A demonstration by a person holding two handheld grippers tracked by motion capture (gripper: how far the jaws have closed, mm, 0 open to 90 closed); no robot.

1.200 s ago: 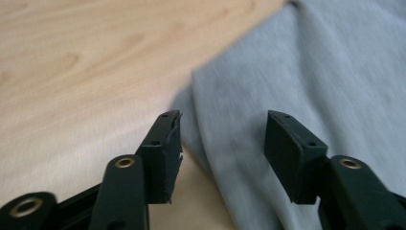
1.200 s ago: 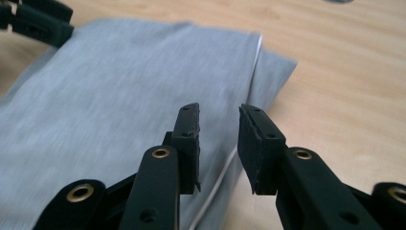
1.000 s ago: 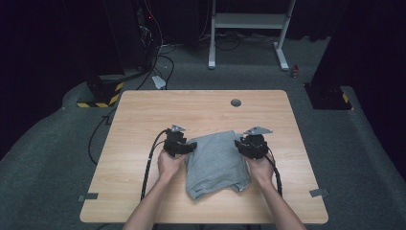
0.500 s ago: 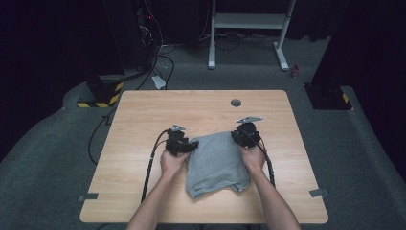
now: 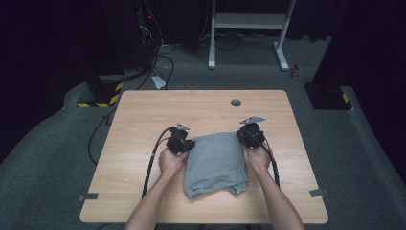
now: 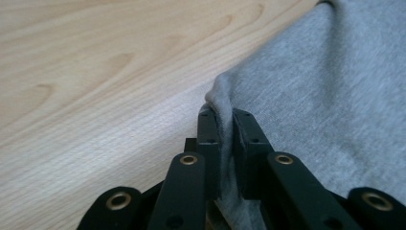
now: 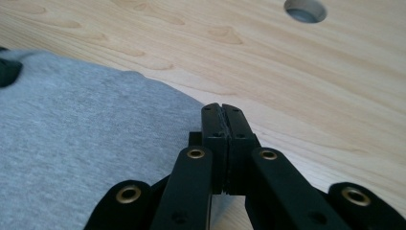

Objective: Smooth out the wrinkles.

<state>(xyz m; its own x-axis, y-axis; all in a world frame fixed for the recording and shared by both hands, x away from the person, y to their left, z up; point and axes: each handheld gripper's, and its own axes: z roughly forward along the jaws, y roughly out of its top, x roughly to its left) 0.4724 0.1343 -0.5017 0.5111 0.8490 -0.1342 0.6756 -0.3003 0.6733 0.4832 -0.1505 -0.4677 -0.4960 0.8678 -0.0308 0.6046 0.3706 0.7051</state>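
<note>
Grasp stage of a fold. One folded grey knit garment point(image 5: 215, 163) lies on the light wooden table point(image 5: 143, 115), nearer its front edge. The left gripper point(image 6: 224, 125) has just closed, pinching a ridge of cloth at one far corner. The right gripper point(image 7: 223, 125) has clamped together at the other (cloth between its pads not discernible). Two grippers, one garment. Next, judged: lift both corners evenly and carry them toward the near edge.

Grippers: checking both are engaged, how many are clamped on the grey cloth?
2: the left gripper pinches the grey cloth at its far-left corner, the right gripper at its far-right edge.
</note>
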